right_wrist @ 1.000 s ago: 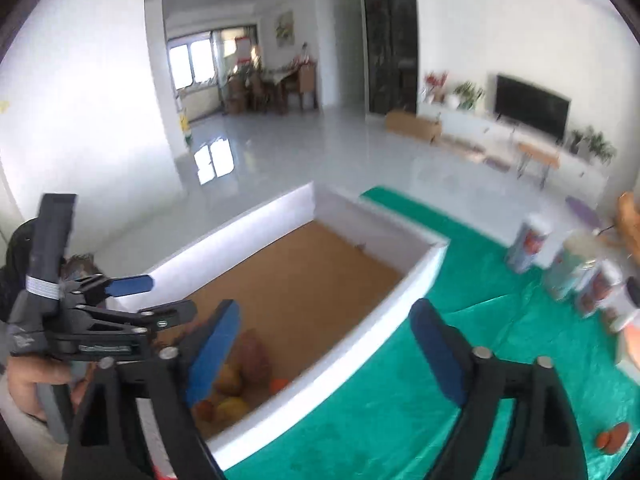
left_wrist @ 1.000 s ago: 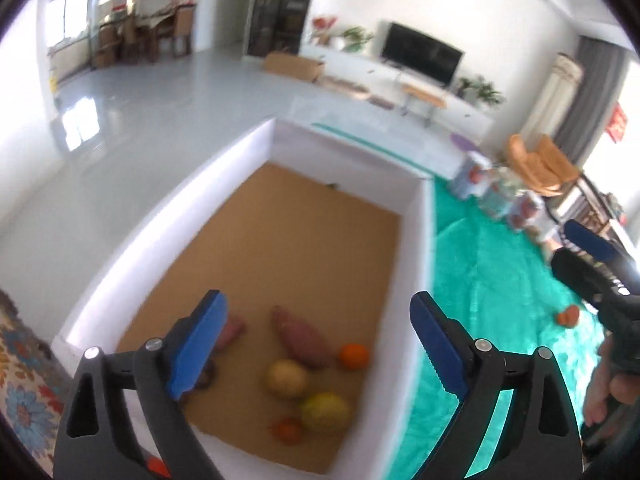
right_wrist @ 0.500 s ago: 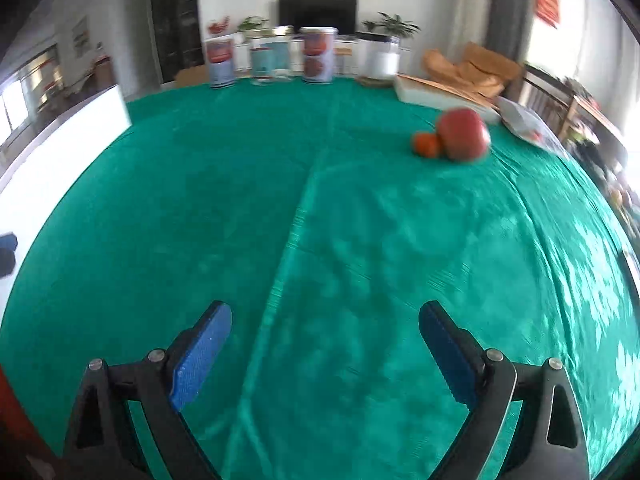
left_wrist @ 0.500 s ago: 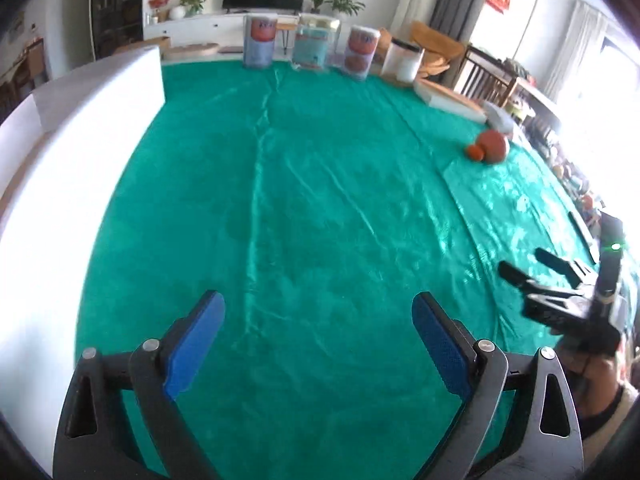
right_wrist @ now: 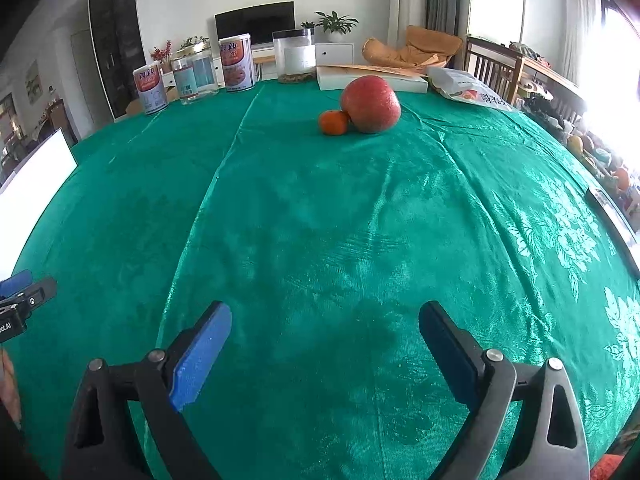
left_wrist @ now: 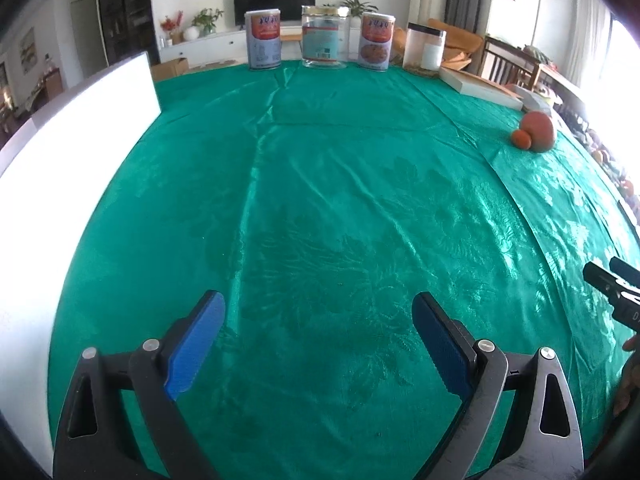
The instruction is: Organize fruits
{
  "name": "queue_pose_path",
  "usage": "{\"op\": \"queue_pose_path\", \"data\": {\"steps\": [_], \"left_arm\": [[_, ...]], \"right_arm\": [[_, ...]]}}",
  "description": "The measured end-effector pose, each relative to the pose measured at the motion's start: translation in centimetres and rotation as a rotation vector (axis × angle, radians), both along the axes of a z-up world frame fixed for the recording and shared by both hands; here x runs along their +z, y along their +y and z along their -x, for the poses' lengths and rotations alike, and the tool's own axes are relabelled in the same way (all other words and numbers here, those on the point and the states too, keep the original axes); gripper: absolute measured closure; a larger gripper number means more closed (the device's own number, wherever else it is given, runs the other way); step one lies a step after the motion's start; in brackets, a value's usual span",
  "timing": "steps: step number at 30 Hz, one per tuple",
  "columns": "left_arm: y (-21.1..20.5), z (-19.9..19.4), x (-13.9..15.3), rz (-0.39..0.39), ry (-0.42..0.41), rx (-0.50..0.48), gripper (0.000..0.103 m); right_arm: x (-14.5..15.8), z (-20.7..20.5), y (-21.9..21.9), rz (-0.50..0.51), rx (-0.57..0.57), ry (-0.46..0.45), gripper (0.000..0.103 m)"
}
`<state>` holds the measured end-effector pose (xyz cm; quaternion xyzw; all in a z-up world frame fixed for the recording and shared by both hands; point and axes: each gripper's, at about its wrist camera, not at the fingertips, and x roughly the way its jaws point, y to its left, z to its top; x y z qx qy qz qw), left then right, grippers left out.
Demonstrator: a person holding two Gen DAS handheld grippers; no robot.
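Now both my fingers, left (left_wrist: 318, 334) and right (right_wrist: 325, 342), hang spread wide over the green bench (right_wrist: 320, 220), pinching nothing. Far ahead sits a red apple (right_wrist: 371, 104) touching a small orange (right_wrist: 333, 122).

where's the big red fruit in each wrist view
Left wrist: the big red fruit sits far right, upper part, a small orange fruit touching its left side.
Right wrist: it sits upper centre, straight ahead.
Shared landmark: the clear jar between two printed cans.
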<state>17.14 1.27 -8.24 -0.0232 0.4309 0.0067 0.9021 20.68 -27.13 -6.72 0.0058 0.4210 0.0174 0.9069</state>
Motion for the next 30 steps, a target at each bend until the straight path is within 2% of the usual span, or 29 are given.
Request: {"op": "queue_pose_path", "data": {"steps": [5,23,30], "left_arm": [[-0.4,-0.6,-0.6,-0.024,0.037,-0.004,0.006],[-0.5,-0.7,-0.6,-0.024,0.042,-0.012,0.002],[-0.5,-0.7,-0.6,-0.026,0.043,-0.011,0.001]], "right_arm": [[-0.1,1.0,-0.7,-0.01,-0.04,-0.01,0.008],[-0.3,1.0,-1.0,-0.02,-0.054,0.009,0.009],[-0.2,1.1,-1.5,-0.058,-0.052,0.002,0.008]]}}
